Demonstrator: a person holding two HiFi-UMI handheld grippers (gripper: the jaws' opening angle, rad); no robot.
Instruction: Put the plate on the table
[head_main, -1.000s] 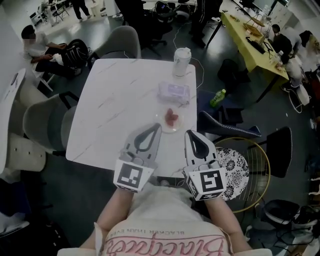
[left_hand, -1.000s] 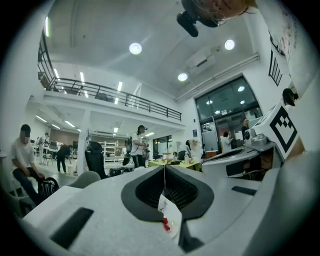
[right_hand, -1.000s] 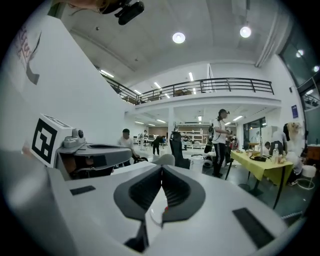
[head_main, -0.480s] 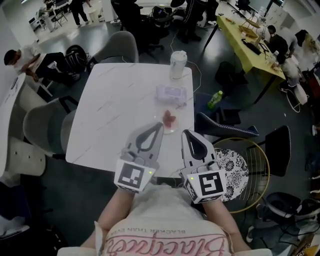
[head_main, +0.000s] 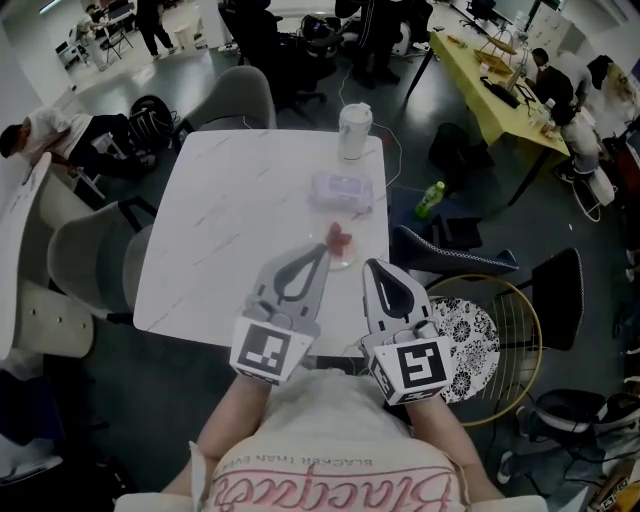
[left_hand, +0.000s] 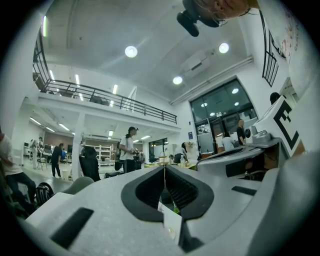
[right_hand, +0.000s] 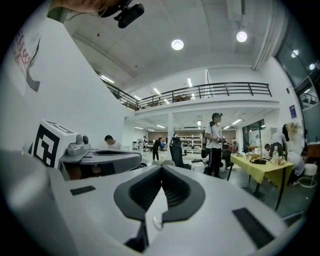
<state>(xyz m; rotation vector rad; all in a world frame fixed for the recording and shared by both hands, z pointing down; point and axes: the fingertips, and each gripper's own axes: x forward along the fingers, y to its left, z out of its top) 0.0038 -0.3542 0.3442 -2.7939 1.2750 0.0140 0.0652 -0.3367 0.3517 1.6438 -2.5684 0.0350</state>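
on the table (head_main: 240, 200), the plate (head_main: 349, 256) rests.

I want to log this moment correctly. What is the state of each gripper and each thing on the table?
Left gripper: shut, empty.
Right gripper: shut, empty.
Plate: resting on the table, red food on it.
Lidded cup: upright, lid on.
Clear box: lying flat.

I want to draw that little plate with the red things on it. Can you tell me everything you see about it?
The plate is small, round and looks like clear glass. It lies flat on the white marble table, near its right edge, with a few red pieces on it. In the head view the left gripper covers its near-left rim; whether they touch cannot be told.
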